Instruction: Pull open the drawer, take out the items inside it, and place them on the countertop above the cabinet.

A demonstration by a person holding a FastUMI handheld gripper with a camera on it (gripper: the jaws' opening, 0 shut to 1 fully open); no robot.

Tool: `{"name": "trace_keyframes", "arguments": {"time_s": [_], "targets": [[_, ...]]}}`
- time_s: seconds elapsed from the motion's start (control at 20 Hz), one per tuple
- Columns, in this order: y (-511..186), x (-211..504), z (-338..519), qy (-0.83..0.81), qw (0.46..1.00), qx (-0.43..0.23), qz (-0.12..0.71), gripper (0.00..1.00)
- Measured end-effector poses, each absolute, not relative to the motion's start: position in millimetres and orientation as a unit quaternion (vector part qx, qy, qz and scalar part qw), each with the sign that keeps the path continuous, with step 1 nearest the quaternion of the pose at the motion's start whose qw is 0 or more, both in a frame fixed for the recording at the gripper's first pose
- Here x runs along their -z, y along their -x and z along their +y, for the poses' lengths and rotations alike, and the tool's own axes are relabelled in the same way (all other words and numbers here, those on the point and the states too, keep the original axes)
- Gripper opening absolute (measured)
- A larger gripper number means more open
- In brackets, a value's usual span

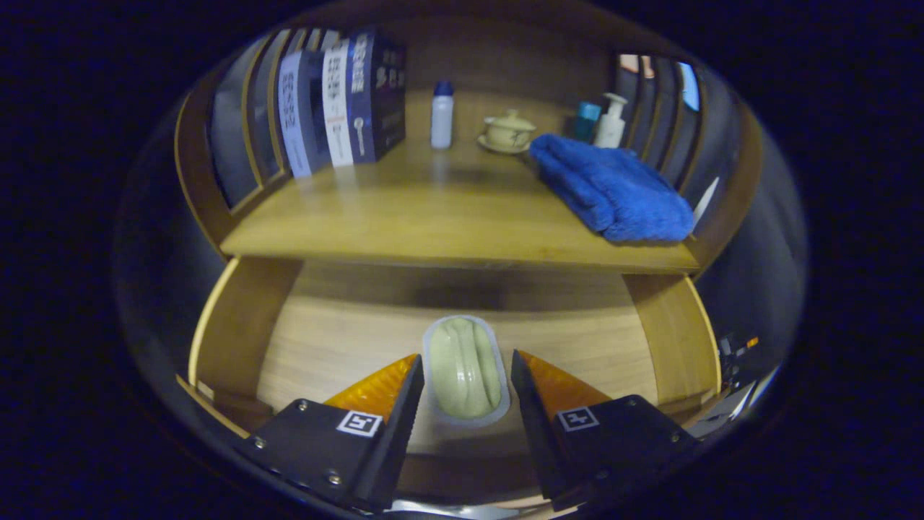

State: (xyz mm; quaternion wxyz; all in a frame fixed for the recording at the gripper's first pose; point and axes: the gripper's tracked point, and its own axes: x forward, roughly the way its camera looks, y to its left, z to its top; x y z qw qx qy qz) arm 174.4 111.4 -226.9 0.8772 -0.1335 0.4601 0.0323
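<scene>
Here, gripper [466, 368] jaws spread, pale oval tray [465, 370] between them, drawer [339, 339] open

Camera on tongs [466, 368], close above open drawer [339, 339], facing countertop [433, 217].

Dim warm light from above; countertop [433, 217] w/ soft sheen, shadow under its front edge. Strong fisheye bending, edges dark & blurry.

Drawer [238, 339] front perhaps behind gripper [466, 374].
</scene>
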Motion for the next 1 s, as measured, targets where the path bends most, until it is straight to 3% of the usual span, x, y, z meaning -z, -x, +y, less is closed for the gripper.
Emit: {"name": "trace_keyframes", "arguments": {"time_s": [0.15,0.35,0.4,0.45,0.65,1.0], "targets": [[-174,249,114,0.134,0.867,-0.031,0.479,0.70],[-173,254,98,0.141,0.863,-0.003,0.486,0.34],[-175,261,99,0.139,0.864,-0.006,0.484,0.33],[-174,252,99,0.138,0.862,-0.004,0.487,0.14],[-170,237,98,0.132,0.872,0.013,0.471,0.14],[-171,142,103,0.157,0.910,0.038,0.382,0.14]]}}
